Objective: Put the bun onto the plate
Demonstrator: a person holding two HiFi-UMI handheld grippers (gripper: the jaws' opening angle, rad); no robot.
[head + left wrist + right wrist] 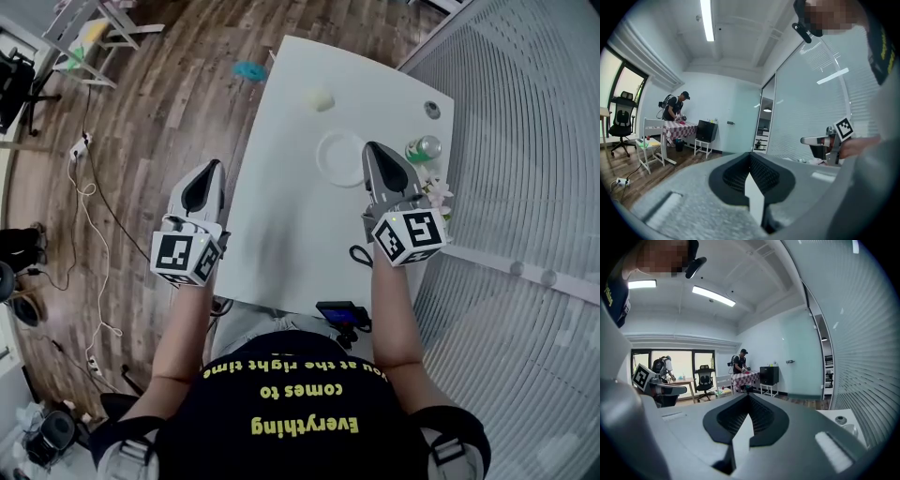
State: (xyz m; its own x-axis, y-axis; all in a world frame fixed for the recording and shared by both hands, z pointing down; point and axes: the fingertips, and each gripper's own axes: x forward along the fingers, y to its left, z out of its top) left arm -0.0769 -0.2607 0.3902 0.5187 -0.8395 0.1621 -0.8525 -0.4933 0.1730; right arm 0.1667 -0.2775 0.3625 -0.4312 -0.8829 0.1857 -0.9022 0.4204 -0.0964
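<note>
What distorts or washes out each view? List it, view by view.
Head view: wide-angle lens curves the edges of the white table; soft shadow near its middle. Left gripper view: dark round vignette, ceiling light blown out. Right gripper view: same vignette, bright windows overexposed.

The room is bright. A long light point(708, 21) on the ceiling glows white in the left gripper view. A second light point(714, 296) glows in the right gripper view. Daylight comes in through a big window point(670, 363), which looks washed out. The glass wall point(820, 93) has a shiny streak of glare. In the head view the white table point(281, 169) is evenly lit, with a soft gray shadow near its close edge. Every picture bends at the edges, and the gripper views have dark corners. Up close, the left gripper point(751, 161) and right gripper point(750, 401) look a bit fuzzy.
</note>
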